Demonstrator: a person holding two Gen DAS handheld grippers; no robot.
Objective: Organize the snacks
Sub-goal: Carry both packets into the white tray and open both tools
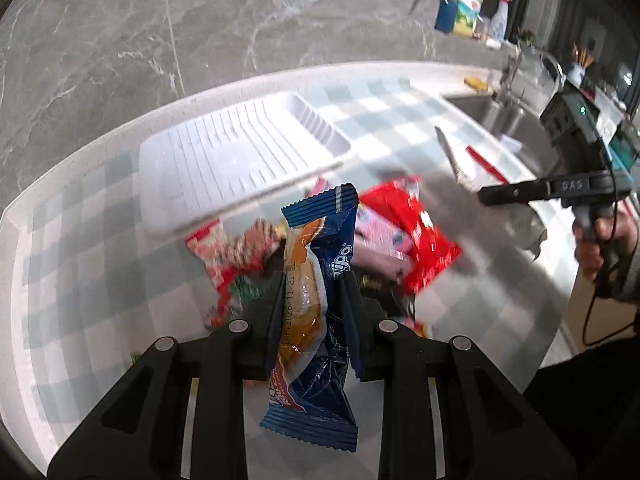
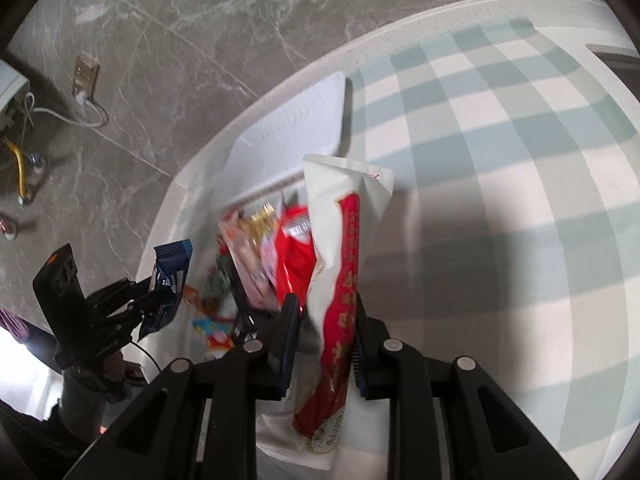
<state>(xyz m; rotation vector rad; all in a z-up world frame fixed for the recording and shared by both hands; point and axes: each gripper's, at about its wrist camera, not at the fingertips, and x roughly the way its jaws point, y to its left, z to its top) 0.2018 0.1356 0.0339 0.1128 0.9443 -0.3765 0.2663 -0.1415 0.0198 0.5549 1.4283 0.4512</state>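
Grey marble wall [image 1: 160, 20]; checked cloth [image 2: 500, 128] over white counter [image 1: 240, 84]; sink [image 1: 480, 108].

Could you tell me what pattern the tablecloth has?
Pale green-and-white checks on the tablecloth, clearest in the right wrist view.

Checked tablecloth [image 1: 384, 120]; grey marble floor [image 1: 120, 32], sink [image 1: 504, 120], spray bottle [image 1: 500, 16], wall socket [image 2: 84, 76]

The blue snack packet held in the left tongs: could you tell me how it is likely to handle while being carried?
The blue snack packet is probably light and floppy: its ends stick out unsupported past the left tongs. The glossy, crinkled film looks slippery, so it may slide if the grip loosens. The contents could crush under hard squeezing.
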